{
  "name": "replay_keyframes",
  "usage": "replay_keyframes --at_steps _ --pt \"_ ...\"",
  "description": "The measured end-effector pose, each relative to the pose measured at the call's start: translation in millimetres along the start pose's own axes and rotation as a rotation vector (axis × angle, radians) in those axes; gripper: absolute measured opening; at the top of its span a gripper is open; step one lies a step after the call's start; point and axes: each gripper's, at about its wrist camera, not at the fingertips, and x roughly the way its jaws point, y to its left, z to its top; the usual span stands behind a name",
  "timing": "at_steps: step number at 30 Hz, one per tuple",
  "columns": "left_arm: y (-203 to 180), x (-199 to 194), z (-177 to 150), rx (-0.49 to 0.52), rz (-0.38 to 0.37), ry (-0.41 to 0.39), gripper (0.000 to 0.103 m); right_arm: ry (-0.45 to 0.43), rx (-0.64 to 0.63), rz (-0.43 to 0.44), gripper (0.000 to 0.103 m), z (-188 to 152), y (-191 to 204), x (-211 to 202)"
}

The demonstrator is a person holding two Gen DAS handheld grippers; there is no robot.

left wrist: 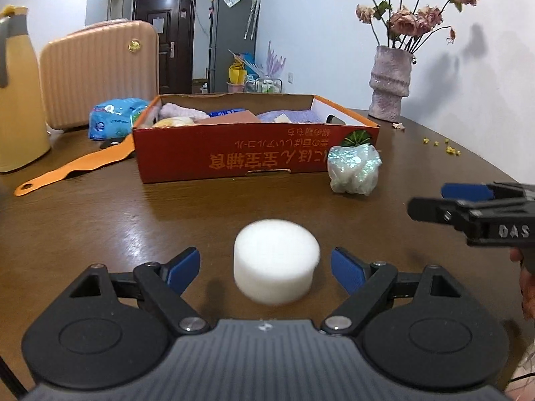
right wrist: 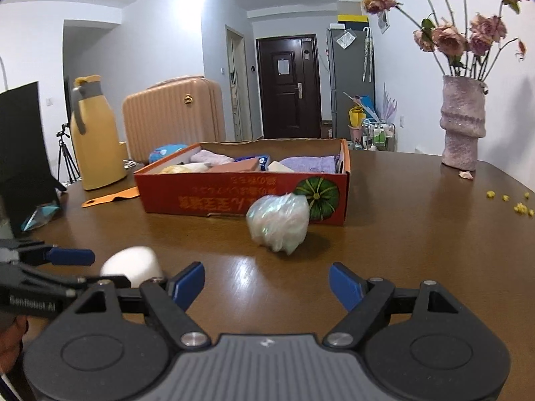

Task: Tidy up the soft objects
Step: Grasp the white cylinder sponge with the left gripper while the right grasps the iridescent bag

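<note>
Landmark: red box, on the brown table, already holding cloths.

Left gripper: jaws wide, empty. White foam puck sits upright between the tips, untouched, on the near side of the box; round, no long axis; bare table all round.

Iridescent bundle: against the box's front right corner.

Right gripper: jaws wide, empty, bundle straight ahead, apart.
</note>
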Motion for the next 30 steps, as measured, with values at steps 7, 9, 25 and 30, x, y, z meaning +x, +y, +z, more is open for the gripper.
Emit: replay_keyframes --at_steps 7,9,25,30 --pt "21.3 30.7 10.1 -0.098 -0.063 0.048 0.057 0.016 0.010 0.011 0.079 30.5 -8.1 68.8" --pt "25.2 32.8 11.0 -0.116 -0.079 0.047 0.057 0.040 0.028 0.026 0.066 36.9 -11.1 86.2" --pt "26.2 33.2 12.0 -0.132 -0.098 0.050 0.057 0.086 0.091 0.074 0.035 37.7 -21.0 111.8" --pt "13.7 18.0 8.2 -0.090 -0.026 0.037 0.057 0.068 0.068 0.064 0.032 32.0 -11.5 90.8"
